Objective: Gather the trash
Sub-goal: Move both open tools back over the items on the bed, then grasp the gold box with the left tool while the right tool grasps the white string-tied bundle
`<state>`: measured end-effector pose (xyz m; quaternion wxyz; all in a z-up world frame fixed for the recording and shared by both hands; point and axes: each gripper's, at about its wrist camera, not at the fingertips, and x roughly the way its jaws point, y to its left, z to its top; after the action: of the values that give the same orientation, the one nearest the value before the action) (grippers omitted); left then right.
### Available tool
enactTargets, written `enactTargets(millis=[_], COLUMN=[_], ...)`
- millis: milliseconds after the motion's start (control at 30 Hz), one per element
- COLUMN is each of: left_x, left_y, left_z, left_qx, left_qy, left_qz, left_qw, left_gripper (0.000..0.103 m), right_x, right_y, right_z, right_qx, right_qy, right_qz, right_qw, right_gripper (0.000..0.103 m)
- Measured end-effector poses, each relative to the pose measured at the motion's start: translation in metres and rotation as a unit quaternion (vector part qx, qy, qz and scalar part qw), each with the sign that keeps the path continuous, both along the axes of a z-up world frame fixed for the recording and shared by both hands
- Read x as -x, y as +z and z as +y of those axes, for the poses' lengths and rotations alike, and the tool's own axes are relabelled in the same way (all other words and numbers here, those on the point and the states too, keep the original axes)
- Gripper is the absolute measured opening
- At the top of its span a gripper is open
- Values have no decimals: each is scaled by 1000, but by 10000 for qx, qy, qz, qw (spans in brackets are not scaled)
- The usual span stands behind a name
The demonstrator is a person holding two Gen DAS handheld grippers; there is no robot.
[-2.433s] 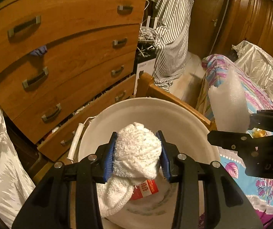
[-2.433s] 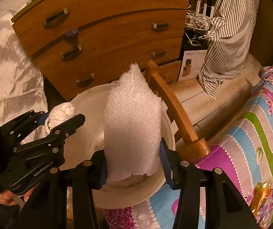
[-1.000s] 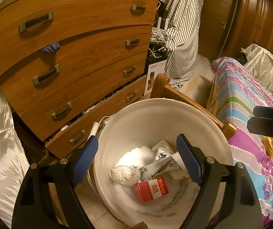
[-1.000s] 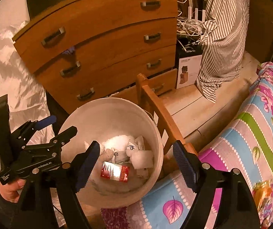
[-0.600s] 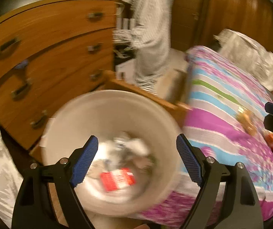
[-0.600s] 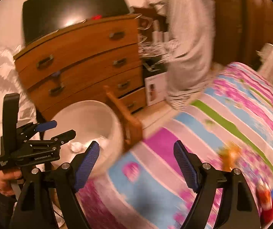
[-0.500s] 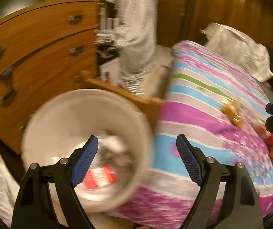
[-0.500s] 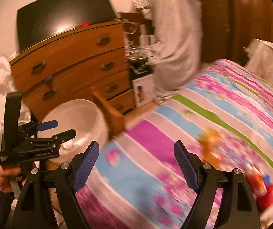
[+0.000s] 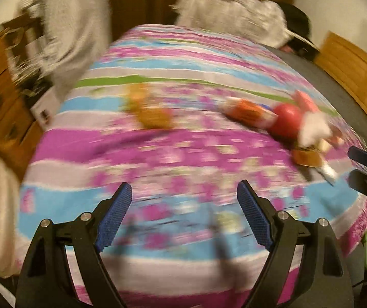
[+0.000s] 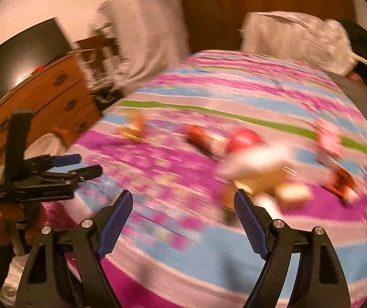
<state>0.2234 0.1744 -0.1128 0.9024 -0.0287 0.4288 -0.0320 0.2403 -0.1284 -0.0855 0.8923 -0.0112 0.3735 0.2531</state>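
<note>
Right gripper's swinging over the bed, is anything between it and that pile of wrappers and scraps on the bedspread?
Nothing visible blocks it. The right gripper is open and empty, and only bare striped bedspread lies between its fingers and the blurred trash pile just ahead to the right. The left gripper is off to the side.

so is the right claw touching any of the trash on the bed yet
Apart. The right wrist view shows the right claw open and empty, with only bedspread between its pads; the blurred trash pile lies farther ahead.

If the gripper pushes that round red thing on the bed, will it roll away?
The round red thing looks ball-shaped, so it could roll. But the striped bedspread looks soft, and wrappers lie against it, so probably not far. The picture is blurry, so I can't be sure.
</note>
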Motion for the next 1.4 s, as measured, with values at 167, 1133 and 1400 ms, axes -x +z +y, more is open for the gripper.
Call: enactTargets(millis=[167, 1133, 1400], left_x=[-22, -29, -17], left_y=[-9, -50, -43], left_z=[-90, -78, -76], left_qx=[117, 10, 164], left_qy=[-900, -1312, -1364], left_qz=[6, 701, 576], left_qw=[9959, 9889, 9888], left_gripper=[80, 10, 12], right_x=[0, -24, -72], right_y=[-29, -60, -88], right_z=[-93, -78, -42], right_qx=[-112, 99, 786], right_qy=[-668, -61, 32], right_qz=[224, 349, 426], right_qw=[9974, 9993, 9960], right_gripper=[81, 81, 43])
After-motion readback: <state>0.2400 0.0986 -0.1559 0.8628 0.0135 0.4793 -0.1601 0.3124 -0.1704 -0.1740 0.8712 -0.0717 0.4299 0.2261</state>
